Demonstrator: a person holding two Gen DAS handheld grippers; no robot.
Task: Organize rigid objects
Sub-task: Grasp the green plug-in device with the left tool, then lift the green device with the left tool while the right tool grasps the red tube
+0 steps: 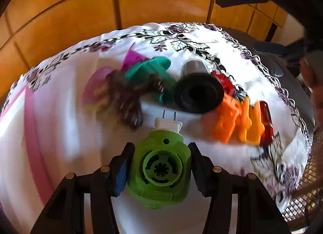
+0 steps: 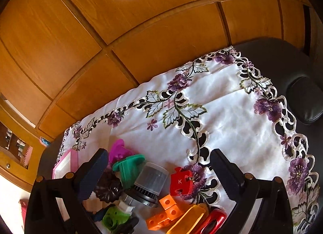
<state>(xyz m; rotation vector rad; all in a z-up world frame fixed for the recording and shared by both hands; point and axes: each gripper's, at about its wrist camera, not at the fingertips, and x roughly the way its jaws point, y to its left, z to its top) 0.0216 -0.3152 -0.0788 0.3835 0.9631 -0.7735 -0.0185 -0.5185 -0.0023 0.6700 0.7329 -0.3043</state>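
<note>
Left gripper (image 1: pixel 160 165) clasping the green plug (image 1: pixel 159 171), pads touching its sides, right gripper (image 2: pixel 159 175) hovering with jaws spread wide, gripping nothing, above the toys on the embroidered cloth (image 2: pixel 222 117).

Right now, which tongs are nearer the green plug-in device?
Left. The left tongs straddle the green plug-in device, one finger on each side. The right tongs hang open above the pile beyond it.

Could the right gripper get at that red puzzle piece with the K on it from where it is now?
Probably yes. The right gripper stands open and empty, and the red puzzle piece lies on the tablecloth between its fingers, top uncovered. The grey cylinder alongside leaves little room.
</note>
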